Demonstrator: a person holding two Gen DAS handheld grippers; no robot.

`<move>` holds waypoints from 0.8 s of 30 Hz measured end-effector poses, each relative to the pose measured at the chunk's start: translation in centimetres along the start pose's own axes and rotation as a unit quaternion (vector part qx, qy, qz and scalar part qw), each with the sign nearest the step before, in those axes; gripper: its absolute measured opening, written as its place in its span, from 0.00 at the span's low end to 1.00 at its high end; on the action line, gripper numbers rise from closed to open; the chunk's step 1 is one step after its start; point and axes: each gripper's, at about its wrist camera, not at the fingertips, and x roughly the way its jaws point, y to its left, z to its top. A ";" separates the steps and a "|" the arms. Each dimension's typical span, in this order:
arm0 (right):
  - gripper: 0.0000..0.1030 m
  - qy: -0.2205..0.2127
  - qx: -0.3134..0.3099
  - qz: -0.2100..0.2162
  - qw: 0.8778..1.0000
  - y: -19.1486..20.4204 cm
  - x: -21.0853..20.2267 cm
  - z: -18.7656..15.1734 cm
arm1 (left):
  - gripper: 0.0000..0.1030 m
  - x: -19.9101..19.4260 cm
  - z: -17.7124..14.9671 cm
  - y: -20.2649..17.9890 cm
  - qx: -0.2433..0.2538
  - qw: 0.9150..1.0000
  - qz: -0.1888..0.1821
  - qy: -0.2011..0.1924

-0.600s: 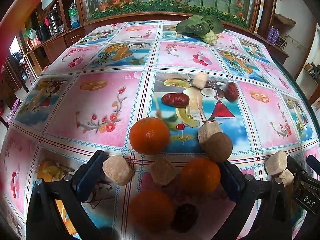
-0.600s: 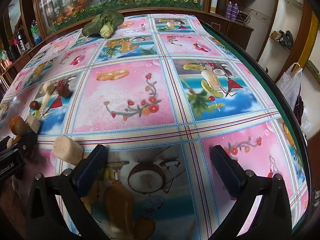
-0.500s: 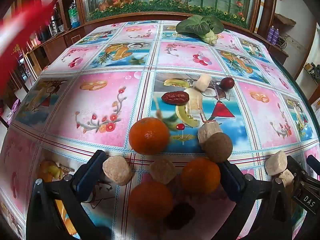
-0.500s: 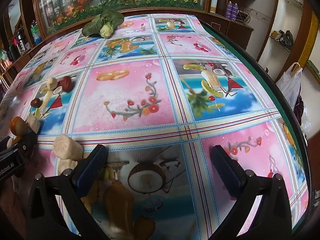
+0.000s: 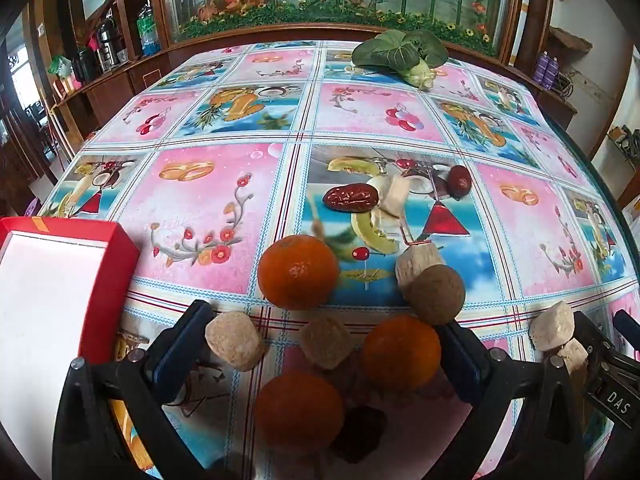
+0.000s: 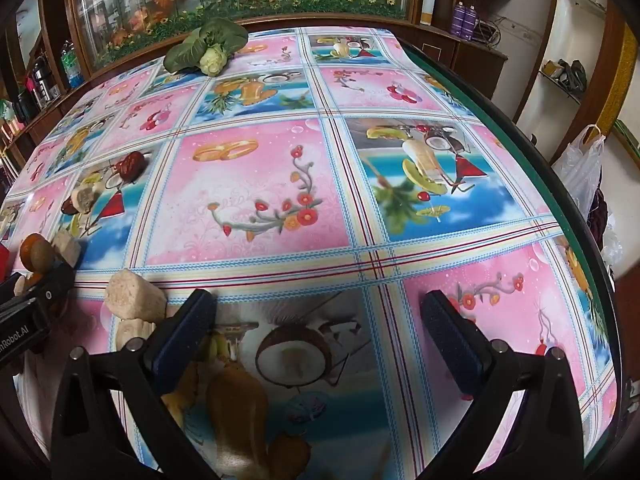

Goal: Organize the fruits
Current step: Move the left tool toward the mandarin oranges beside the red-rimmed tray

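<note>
Your left gripper (image 5: 320, 344) has its jaws wide, holding nothing, over oranges (image 5: 298, 271) on the desk (image 5: 208, 200). Your right gripper (image 6: 316, 328) gapes empty too. The red date (image 5: 351, 197) lies crosswise beyond.

Dark wooden cabinets (image 5: 120, 76), white walls (image 6: 532, 52)
</note>
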 end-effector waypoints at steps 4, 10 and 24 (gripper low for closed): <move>1.00 0.000 0.000 0.000 1.000 0.0 0.0 0.0 | 0.99 0.0 0.0 0.0 0.000 1.000 0.000 0.000; 1.00 0.001 0.000 0.000 1.000 0.0 0.0 0.0 | 0.99 0.0 0.0 0.0 -0.002 1.000 0.000 0.000; 1.00 -0.111 0.017 0.056 0.992 -1.8 -5.9 0.6 | 0.98 -6.5 -0.3 0.5 0.017 0.996 0.023 -0.090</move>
